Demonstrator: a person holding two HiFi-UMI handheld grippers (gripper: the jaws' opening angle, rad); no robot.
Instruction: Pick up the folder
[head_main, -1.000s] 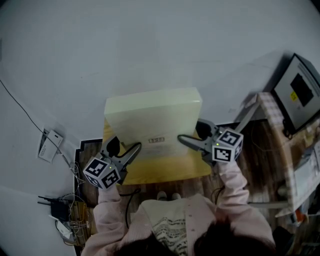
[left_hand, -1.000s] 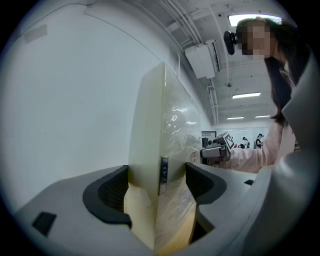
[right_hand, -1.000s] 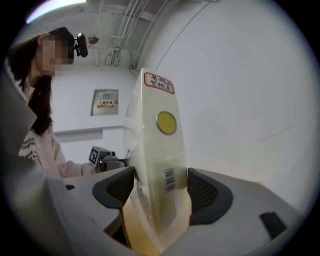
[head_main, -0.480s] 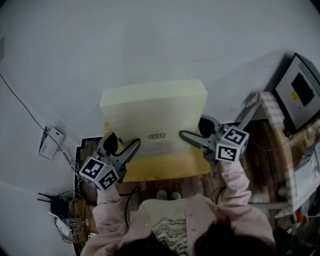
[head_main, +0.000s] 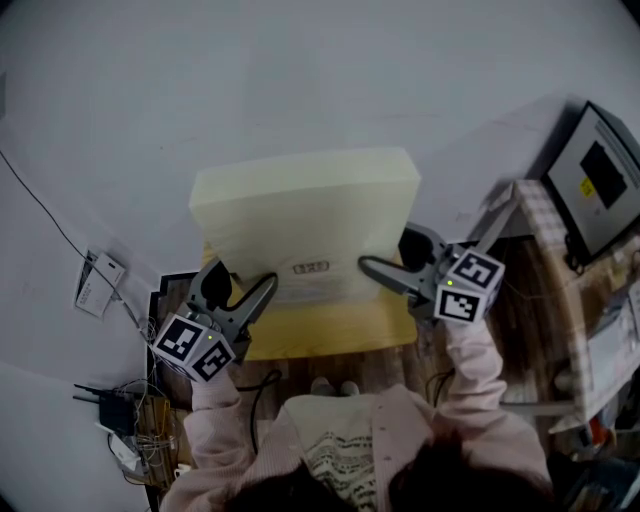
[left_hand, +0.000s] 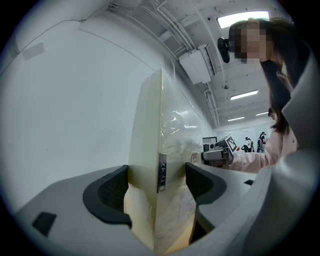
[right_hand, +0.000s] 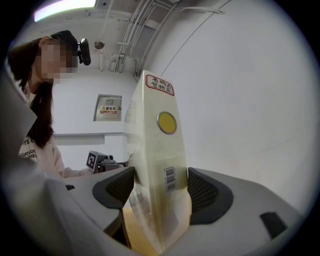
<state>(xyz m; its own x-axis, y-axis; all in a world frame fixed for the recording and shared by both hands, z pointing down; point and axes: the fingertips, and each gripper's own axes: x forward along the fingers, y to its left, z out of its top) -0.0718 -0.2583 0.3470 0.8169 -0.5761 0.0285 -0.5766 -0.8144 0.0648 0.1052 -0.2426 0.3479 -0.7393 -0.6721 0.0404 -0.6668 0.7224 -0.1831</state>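
1. Folder: fills the gap in the jaws of the left gripper and of the right gripper; no room left inside either pair.
2. Surface: bare yellow strip beneath the folder's near edge, open between the two grippers.
3. Wall: plain white, closes off the far side just behind the folder.
4. Monitor and checked panel: crowd the right flank.
5. Cable tangle: low at left, well apart from the surface.
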